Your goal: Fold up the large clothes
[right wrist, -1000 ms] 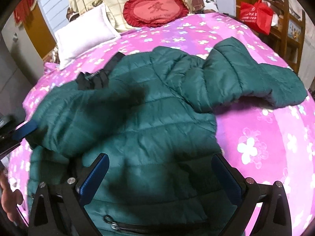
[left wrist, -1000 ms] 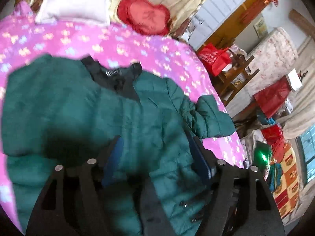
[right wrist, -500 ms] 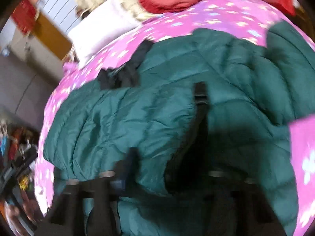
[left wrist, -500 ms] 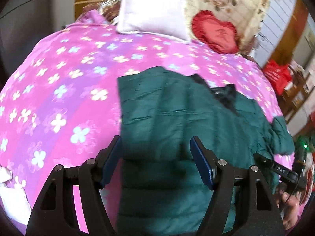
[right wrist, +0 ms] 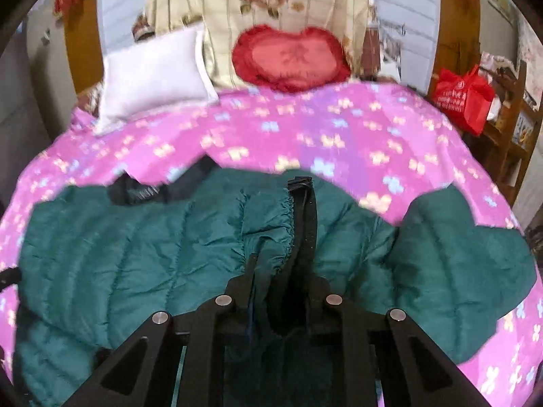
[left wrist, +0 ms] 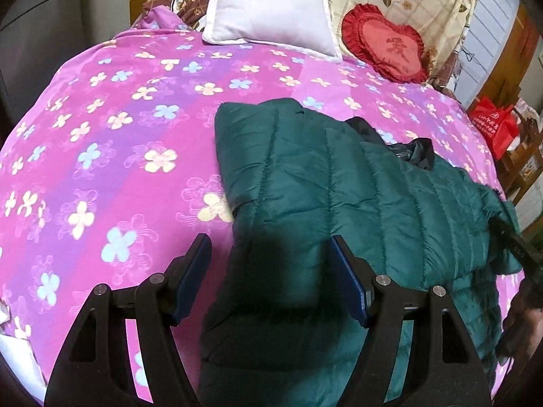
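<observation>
One green jacket [left wrist: 356, 210] spread on the pink bed [left wrist: 101, 169], mid-fold.

I have the right gripper [right wrist: 281, 271], its jaws having just been closing, clamped narrow on a bunched front edge of the jacket by its dark zipper strip [right wrist: 305, 217]. My left gripper [left wrist: 271, 278] hovers with jaws wide astride the left side, gripping nothing. Next I judge I should carry the pinched edge across and pin the opposite side.

left gripper [left wrist: 269, 271]: black plastic frame, blue pads, silver screws | right gripper [right wrist: 281, 271]: black frame, silver screws, triangular cut-outs
</observation>
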The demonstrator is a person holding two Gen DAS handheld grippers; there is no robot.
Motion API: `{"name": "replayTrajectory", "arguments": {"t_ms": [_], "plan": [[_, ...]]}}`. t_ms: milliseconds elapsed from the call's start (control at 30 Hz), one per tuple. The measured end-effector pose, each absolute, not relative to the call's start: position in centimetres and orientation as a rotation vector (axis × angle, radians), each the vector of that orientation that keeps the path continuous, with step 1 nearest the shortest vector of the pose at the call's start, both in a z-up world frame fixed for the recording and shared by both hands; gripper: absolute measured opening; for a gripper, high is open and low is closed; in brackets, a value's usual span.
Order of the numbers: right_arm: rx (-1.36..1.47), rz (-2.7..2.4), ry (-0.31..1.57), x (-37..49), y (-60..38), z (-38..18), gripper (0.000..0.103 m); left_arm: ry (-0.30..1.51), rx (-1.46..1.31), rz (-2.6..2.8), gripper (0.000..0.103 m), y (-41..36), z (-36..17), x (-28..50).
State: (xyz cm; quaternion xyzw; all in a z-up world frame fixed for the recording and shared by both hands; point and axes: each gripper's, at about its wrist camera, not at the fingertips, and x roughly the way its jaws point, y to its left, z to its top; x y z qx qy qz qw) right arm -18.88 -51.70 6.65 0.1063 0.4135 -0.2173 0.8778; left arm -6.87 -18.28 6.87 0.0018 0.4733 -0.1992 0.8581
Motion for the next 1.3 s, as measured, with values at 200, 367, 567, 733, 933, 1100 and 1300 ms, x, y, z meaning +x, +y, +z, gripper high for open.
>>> {"name": "replayTrajectory", "arguments": {"t_ms": [200, 367, 567, 733, 933, 1100, 1300], "plan": [[0.307, -0.458, 0.912, -20.0, -52.3, 4.9, 0.052, 0.960, 0.014, -0.401, 0.071, -19.0, 7.3, -7.0], [0.325, -0.400, 0.831, -21.2, -50.8, 8.1, 0.066, 0.899, 0.059, -0.403, 0.071, -20.3, 8.6, -7.2], [0.309, -0.214, 0.863, -18.5, -47.2, 7.7, 0.066, 0.899, 0.048, -0.402, 0.071, -21.9, 8.2, -6.3], [0.272, -0.204, 0.904, -16.1, -46.5, 5.1, 0.066, 0.907, 0.090, -0.394, 0.071, -23.4, 7.0, -5.9], [0.298, -0.241, 0.925, -14.3, -48.3, 3.3, 0.067, 0.919, 0.117, -0.387, 0.074, -24.0, 5.4, -5.3], [0.290, -0.231, 0.937, -15.0, -48.6, 4.9, 0.066, 0.927, 0.120, -0.382, 0.075, -24.2, 4.9, -5.2], [0.269, -0.275, 0.916, -18.6, -49.3, 6.1, 0.066, 0.910, 0.130, -0.383, 0.078, -24.4, 4.6, -5.5]]}}
